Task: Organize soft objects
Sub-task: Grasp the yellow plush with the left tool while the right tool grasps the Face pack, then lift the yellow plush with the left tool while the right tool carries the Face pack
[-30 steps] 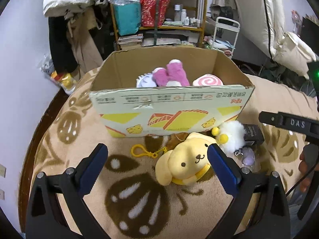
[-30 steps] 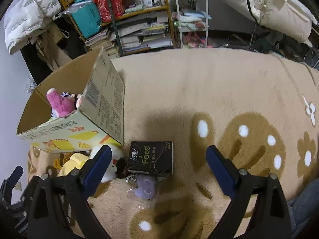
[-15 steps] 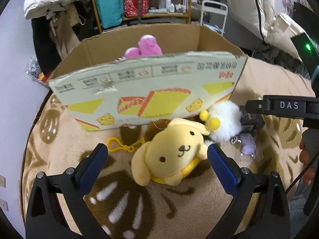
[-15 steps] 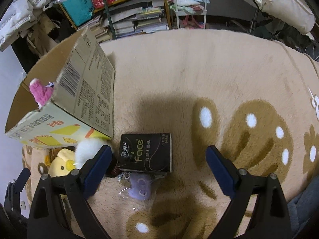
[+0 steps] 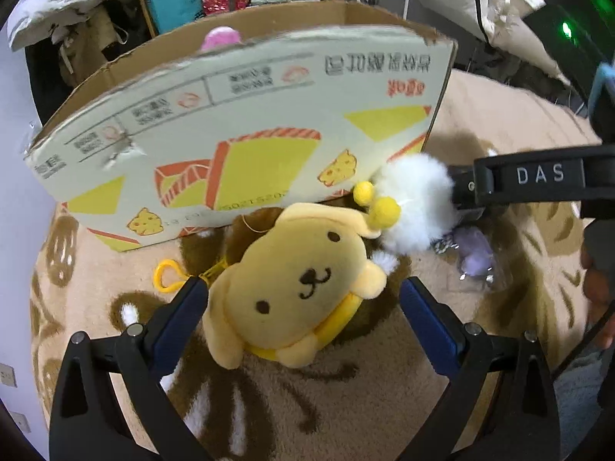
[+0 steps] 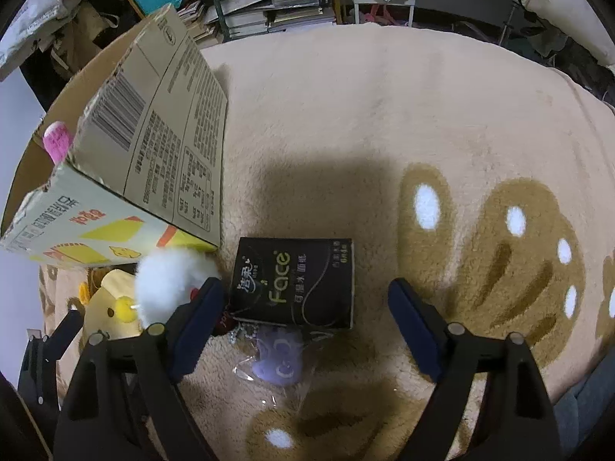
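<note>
A yellow dog plush (image 5: 296,288) with a yellow clip (image 5: 167,276) lies on the beige blanket in front of a cardboard box (image 5: 246,134). My left gripper (image 5: 303,303) is open, its jaws on either side of the plush, not touching it. A white fluffy plush (image 5: 415,203) with yellow pompoms lies to the right of it. My right gripper (image 6: 305,309) is open above a black tissue pack (image 6: 294,282) and a purple charm in clear wrap (image 6: 278,355). A pink plush (image 5: 219,36) shows inside the box.
The box (image 6: 127,176) stands left of the right gripper, with the white plush (image 6: 169,280) at its corner. Shelves with books and bags (image 6: 269,0) stand behind the bed. A brown-patterned blanket (image 6: 423,134) spreads to the right.
My left gripper has moved forward and down, so the yellow plush now lies between its jaws. My right gripper has come lower and closer over the tissue pack.
</note>
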{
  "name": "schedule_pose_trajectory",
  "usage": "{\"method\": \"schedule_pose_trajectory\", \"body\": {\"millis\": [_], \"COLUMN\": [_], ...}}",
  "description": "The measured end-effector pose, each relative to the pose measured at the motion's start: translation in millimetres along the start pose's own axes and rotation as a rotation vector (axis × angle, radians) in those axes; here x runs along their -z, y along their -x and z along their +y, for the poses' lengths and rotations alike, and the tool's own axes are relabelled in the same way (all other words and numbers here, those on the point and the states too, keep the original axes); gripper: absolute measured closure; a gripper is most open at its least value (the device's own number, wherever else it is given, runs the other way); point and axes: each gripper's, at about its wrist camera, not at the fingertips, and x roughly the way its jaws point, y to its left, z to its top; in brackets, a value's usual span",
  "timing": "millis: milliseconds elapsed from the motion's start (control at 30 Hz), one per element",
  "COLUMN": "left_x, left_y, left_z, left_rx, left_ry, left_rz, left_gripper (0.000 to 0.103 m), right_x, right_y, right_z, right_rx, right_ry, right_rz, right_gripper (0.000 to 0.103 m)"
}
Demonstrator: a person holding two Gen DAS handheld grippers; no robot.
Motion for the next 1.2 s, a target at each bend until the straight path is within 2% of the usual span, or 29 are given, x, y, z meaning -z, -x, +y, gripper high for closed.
{"method": "schedule_pose_trajectory", "body": {"millis": [200,300,367,567,700,867,1000,1100,1200], "left_x": [1,2,3,5,7,9,12,14,18], "left_y": [-13,-18,-22,-20,-18,-8,1,9,26], "left_z": [-5,-7,-7,3,11,10,16,21,27], "left_rx": [-0.043,-0.068,-0.100,-0.056,-0.047,-0.041,-0.013,-0.027,-0.052], "left_ry": [-0.014,-0.018,-0.023,0.032,0.036,0.044,0.091,0.099,0.129], "left_rz": [0.019,0.023,0.035,0.015,0.017,0.022,0.025,0.015,-0.034], "left_gripper": [0.005,0.014,0.024,0.027,0.030,0.030,0.032,0.033,0.033], "right_x": [-2,-1,-4,-4,-5,3,9,16,23], "right_y": [-8,-13,-17,-17,-18,-6,10,27,50], "right_z": [4,15,22,17,19,22,24,24,31], "right_rx": [0.032,0.092,0.106,0.105,0.125,0.127,0.120,0.068,0.028], "right_ry": [0.031,0.084,0.097,0.093,0.119,0.134,0.142,0.159,0.181], "right_rz": [0.027,0.043,0.045,0.038,0.029,-0.011,-0.055,-0.099,-0.153], "right_gripper": [0.022,0.032,0.033,0.033,0.033,0.034,0.034,0.034,0.034]}}
